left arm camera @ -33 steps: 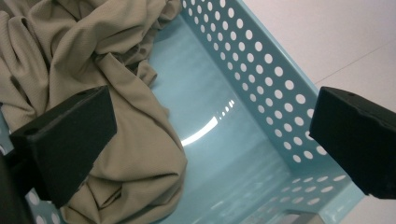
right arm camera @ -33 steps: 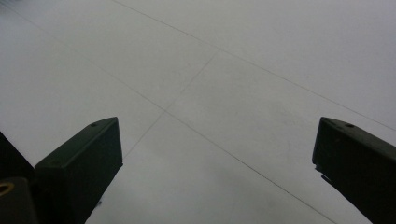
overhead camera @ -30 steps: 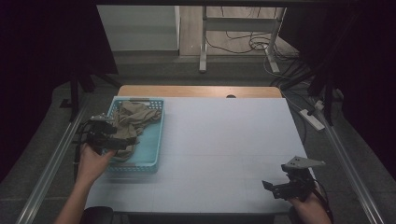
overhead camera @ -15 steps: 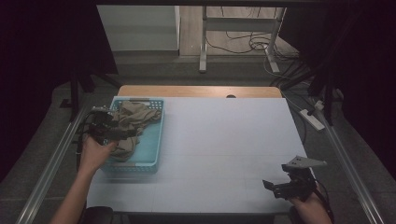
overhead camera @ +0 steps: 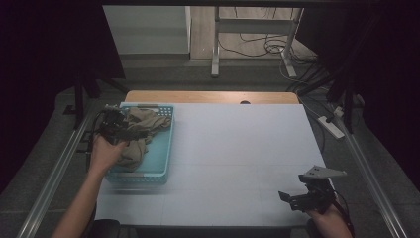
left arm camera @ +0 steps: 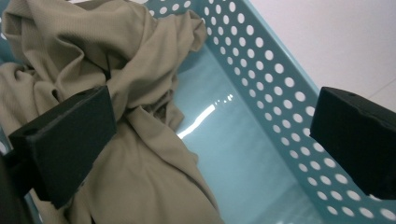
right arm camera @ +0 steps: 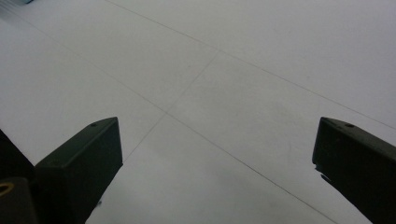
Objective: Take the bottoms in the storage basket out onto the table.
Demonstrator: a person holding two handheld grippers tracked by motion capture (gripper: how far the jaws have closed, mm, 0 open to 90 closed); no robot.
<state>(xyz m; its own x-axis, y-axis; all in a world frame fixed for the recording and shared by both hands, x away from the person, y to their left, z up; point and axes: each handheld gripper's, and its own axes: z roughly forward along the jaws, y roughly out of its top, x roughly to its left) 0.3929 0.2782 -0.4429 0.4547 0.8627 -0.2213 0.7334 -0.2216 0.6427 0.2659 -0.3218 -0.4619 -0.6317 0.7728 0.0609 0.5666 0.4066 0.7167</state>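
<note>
My left gripper (overhead camera: 130, 130) hangs over the teal perforated basket (left arm camera: 280, 88), jaws spread wide and gripping nothing. The crumpled khaki garment (left arm camera: 116, 70) lies in the basket, bunched against my left finger (left arm camera: 65, 135), with bare basket floor between my fingers. My right gripper (overhead camera: 297, 198) waits with its jaws apart above the white table (right arm camera: 233, 93). As I judge it, nothing is grasped yet: pinching and lifting the garment out remain.
</note>
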